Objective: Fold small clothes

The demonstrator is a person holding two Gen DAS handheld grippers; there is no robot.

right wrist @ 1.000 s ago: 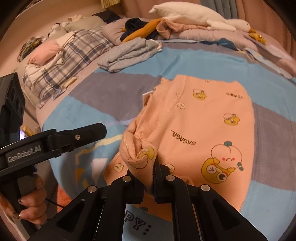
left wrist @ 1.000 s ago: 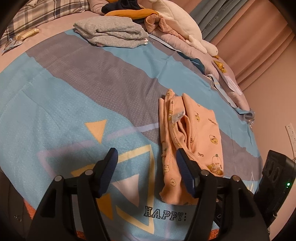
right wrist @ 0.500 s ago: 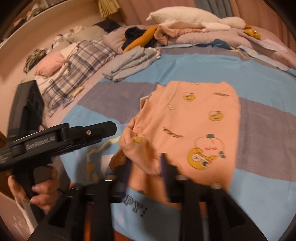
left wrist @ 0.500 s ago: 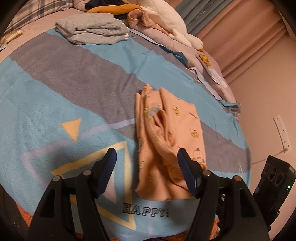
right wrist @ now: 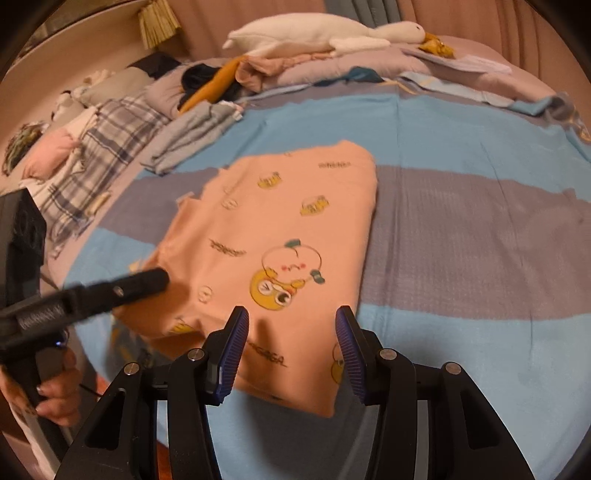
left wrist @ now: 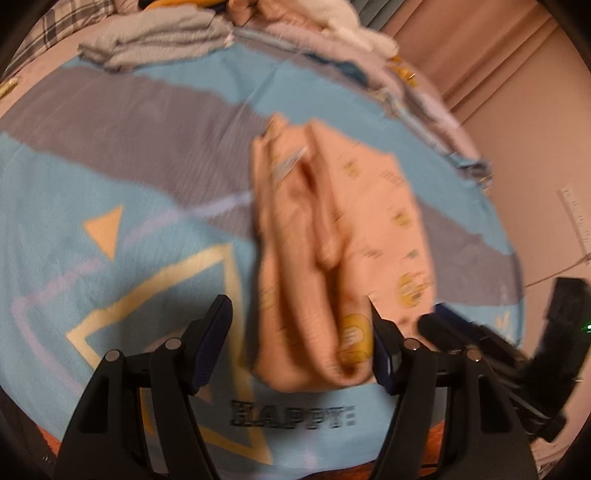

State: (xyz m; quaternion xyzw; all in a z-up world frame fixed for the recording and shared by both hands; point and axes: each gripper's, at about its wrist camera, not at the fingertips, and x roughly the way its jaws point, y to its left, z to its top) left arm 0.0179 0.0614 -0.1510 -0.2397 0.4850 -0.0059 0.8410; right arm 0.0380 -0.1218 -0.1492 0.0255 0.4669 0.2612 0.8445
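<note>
A peach garment (left wrist: pixel 343 229) with cartoon prints lies folded on the blue and grey blanket (left wrist: pixel 110 155). In the left wrist view its bunched near end sits between the fingers of my left gripper (left wrist: pixel 297 314). That gripper is open, and the cloth lies close to the right finger. In the right wrist view the garment (right wrist: pixel 280 229) lies flat, and my right gripper (right wrist: pixel 291 317) hovers open over its near edge with nothing gripped. The left gripper (right wrist: pixel 140 280) reaches in from the left over the garment's left side, held by a hand (right wrist: pixel 55 391).
Folded grey clothes (right wrist: pixel 192 136) lie at the blanket's far edge. Behind them are a pile of clothes and a white plush goose (right wrist: pixel 314 33). A plaid cloth (right wrist: pixel 99 147) covers the far left. The bed's front edge is just below both grippers. A wall (left wrist: pixel 535 129) stands to the right.
My right gripper has let go of the garment's bunched corner and opened; the garment now lies flat. My left gripper has moved in over the garment's near end.
</note>
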